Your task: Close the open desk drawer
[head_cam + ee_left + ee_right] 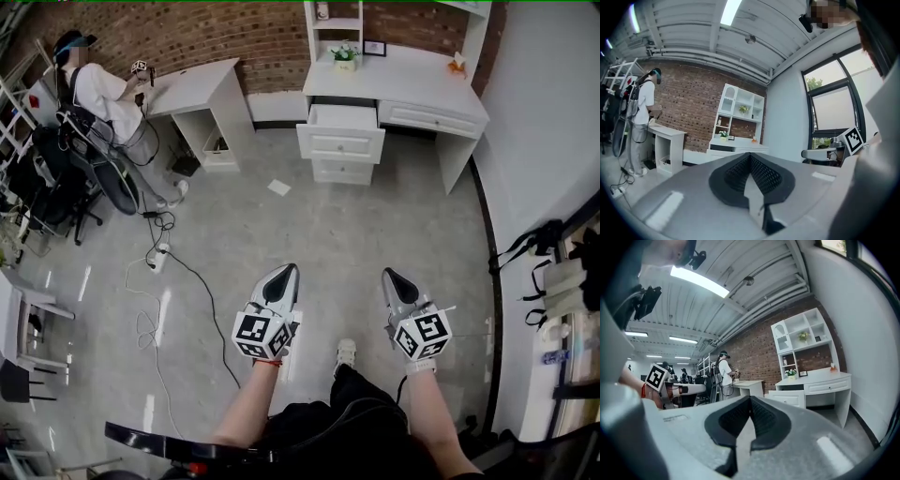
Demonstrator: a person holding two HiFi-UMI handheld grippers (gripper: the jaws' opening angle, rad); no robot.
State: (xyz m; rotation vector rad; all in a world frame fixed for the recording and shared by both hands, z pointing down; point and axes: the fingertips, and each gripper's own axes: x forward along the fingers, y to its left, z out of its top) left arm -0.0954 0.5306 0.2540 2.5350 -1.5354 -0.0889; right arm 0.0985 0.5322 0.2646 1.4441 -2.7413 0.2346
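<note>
Here, the open drawer (340,131) is found far from both claws, across a wide stretch of grey floor (281,234) at the far side of the room in the head view. The left claw (285,273) and the right claw (388,276) are held side by side low in that view. Their tips are pointed toward the desk (441,103), and the drawer is placed ahead of the gap between them.

In the left gripper view, the dark ribbed pads of the left claw are pressed together and nothing is gripped. The right claw is shown the same way in the right gripper view: pads together, nothing between them. There the drawer front is seen beyond and a little to the right of the tip, jutting out from the desk.

The drawer is white, with a panelled front and a small knob. It is the top one of a stack at the desk's left end, pulled well forward of the lower drawers (341,171), so that its inside is seen from above. A shut drawer (427,114) is set beside it under the tabletop (412,82).

On the tabletop a small potted plant (344,54) and a picture frame (374,48) are placed near a white shelf unit (334,23), which is backed by a brick wall (253,33). A sheet of paper (279,187) is left on the floor between the claws and the desk.
</note>
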